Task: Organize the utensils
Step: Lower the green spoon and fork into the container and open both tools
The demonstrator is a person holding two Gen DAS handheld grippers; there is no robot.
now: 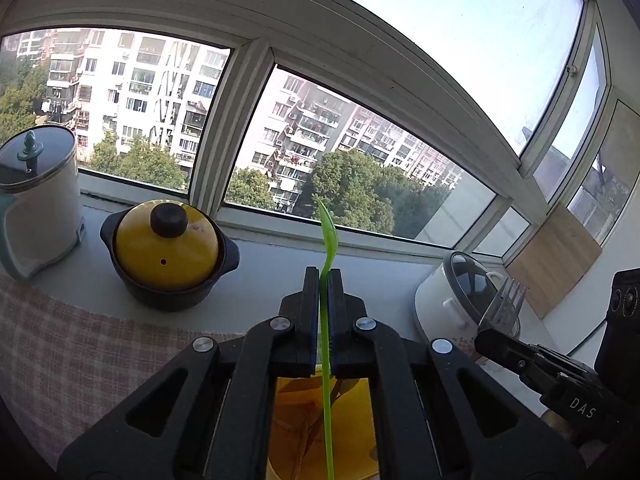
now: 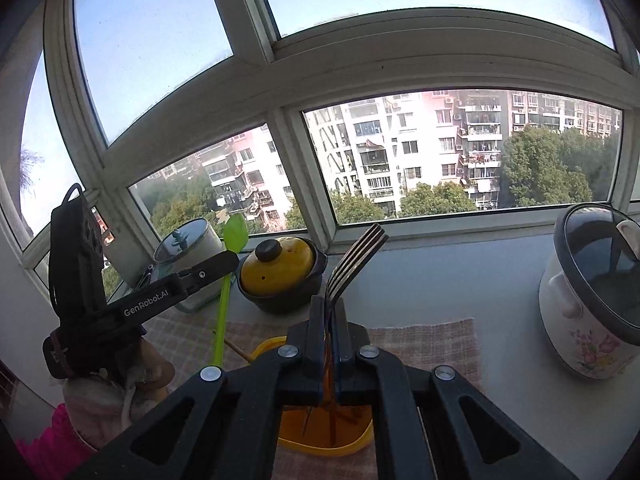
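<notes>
My black claws (image 1: 324, 280) pinch a lime-green spoon (image 1: 328, 236) and a silver fork (image 2: 352, 264) above a yellow holder (image 2: 320, 436), checked pink-beige cloth (image 1: 60, 340), and yellow-lidded black pot (image 1: 168, 256).

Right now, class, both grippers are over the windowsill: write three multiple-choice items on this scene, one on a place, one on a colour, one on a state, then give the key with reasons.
1. Where does the yellow-lidded pot stand?
A. On the windowsill below the window
B. Inside the yellow container
C. On top of the floral cooker

2. What colour is the spoon in the left gripper?
A. Red
B. Green
C. White

3. How is the fork held in the right gripper?
A. Lying loose on the cloth
B. Clamped, tines pointing up
C. Hanging tines down

Key:
1 A: the pot sits on the grey sill by the glass.
2 B: its bowl and handle are bright green.
3 B: the fingers are shut on the handle and the tines rise above them.
</notes>
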